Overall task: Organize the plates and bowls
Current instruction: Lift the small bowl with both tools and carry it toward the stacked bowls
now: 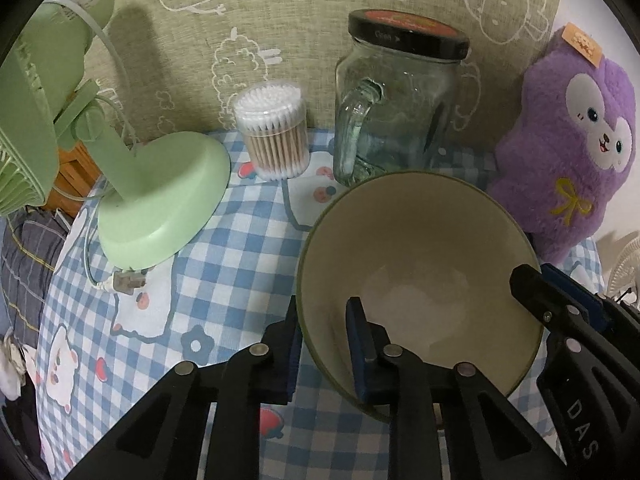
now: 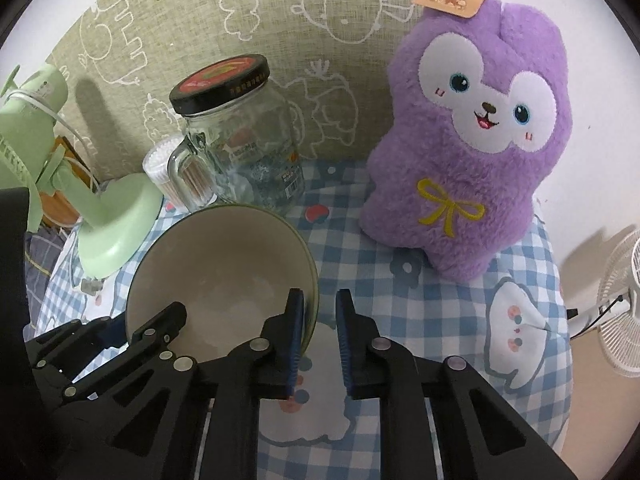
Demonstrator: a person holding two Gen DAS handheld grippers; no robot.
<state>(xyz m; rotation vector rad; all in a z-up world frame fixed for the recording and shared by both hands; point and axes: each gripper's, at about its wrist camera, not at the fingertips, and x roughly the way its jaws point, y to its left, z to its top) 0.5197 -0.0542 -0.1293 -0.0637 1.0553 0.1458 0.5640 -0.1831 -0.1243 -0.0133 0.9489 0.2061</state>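
A bowl (image 1: 420,264), cream inside and green outside, rests tilted on the blue checked cloth (image 1: 240,248). My left gripper (image 1: 324,312) straddles its left rim, one pad outside and one inside, shut on the wall. In the right wrist view the bowl (image 2: 224,264) lies at lower left, and my right gripper (image 2: 320,296) straddles its right rim. The inner pad lies against the rim. A sliver of cloth shows between the outer pad and the bowl, so that gripper is open. Each gripper also appears in the other's view: the right gripper (image 1: 536,280) and the left gripper (image 2: 148,320).
A green desk fan (image 1: 160,200) with its plug and cord stands to the left. Behind the bowl are a tub of cotton swabs (image 1: 276,132) and a lidded glass jar (image 1: 400,112). To the right sits a purple plush toy (image 2: 472,132). A white fan (image 2: 616,300) stands beyond the cloth's right edge.
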